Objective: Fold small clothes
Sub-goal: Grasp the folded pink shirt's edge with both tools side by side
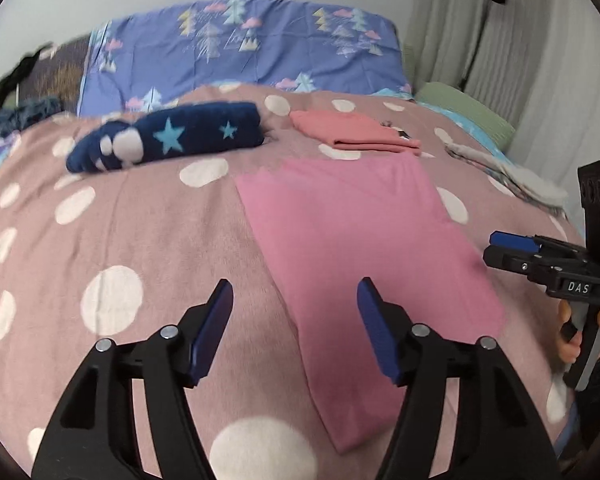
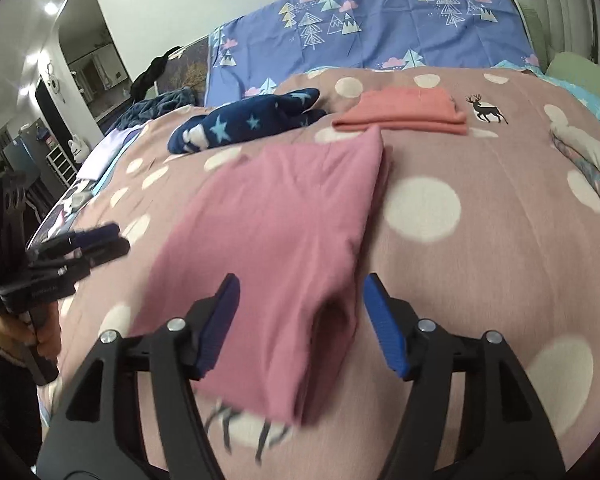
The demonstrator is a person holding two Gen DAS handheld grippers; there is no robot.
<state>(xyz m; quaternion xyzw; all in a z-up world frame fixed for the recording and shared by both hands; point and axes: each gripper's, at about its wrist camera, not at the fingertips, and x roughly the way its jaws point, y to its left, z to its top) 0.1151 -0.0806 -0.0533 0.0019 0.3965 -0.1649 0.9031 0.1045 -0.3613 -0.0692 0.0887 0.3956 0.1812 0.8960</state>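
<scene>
A pink garment lies folded lengthwise into a long flat strip on the spotted blanket. My left gripper hovers open above the strip's near left edge, with only blanket and cloth edge below its blue pads. My right gripper is open over the strip's near end, where a fold gapes; the pads do not press on the cloth. In the left wrist view the right gripper shows side-on at the strip's right edge. The left gripper shows at the left in the right wrist view.
A folded salmon garment and a rolled navy star-patterned piece lie beyond the strip. A blue tree-print pillow stands at the head. More cloth lies at the right. A hand holds the right tool.
</scene>
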